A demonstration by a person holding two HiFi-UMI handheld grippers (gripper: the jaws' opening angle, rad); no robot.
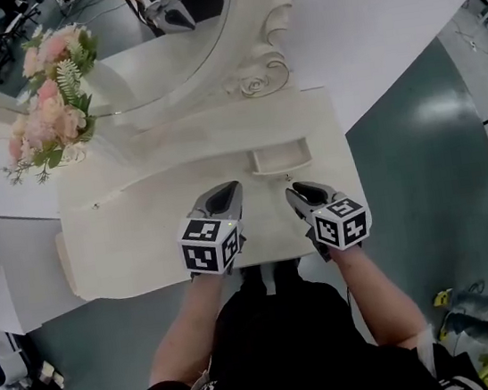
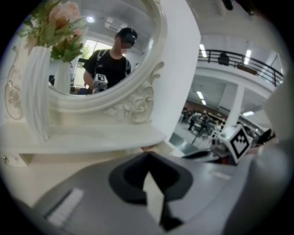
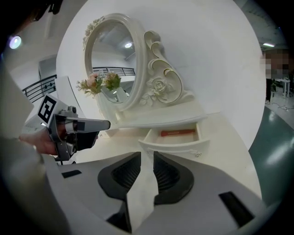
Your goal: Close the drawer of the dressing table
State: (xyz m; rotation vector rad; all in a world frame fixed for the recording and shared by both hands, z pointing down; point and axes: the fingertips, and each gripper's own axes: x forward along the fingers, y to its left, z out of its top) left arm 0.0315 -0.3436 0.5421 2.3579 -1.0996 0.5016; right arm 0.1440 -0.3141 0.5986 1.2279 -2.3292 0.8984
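Note:
The white dressing table [image 1: 142, 240] has a small drawer [image 1: 281, 157] pulled out under the mirror shelf, right of centre. In the right gripper view the drawer [image 3: 172, 146] stands open just beyond my jaws, with a thin red stick [image 3: 177, 132] lying inside. My right gripper [image 1: 291, 192] hovers over the tabletop just in front of the drawer; its jaws [image 3: 147, 153] stand apart with nothing between them. My left gripper [image 1: 228, 188] is beside it to the left, over the tabletop, and its jaws [image 2: 148, 156] meet at the tips, holding nothing.
An oval mirror [image 1: 96, 39] with a carved white frame rises at the back. A white vase of pink flowers [image 1: 50, 100] stands at the back left. The table's front edge [image 1: 175, 282] is close to the person's body. Teal floor [image 1: 417, 147] lies to the right.

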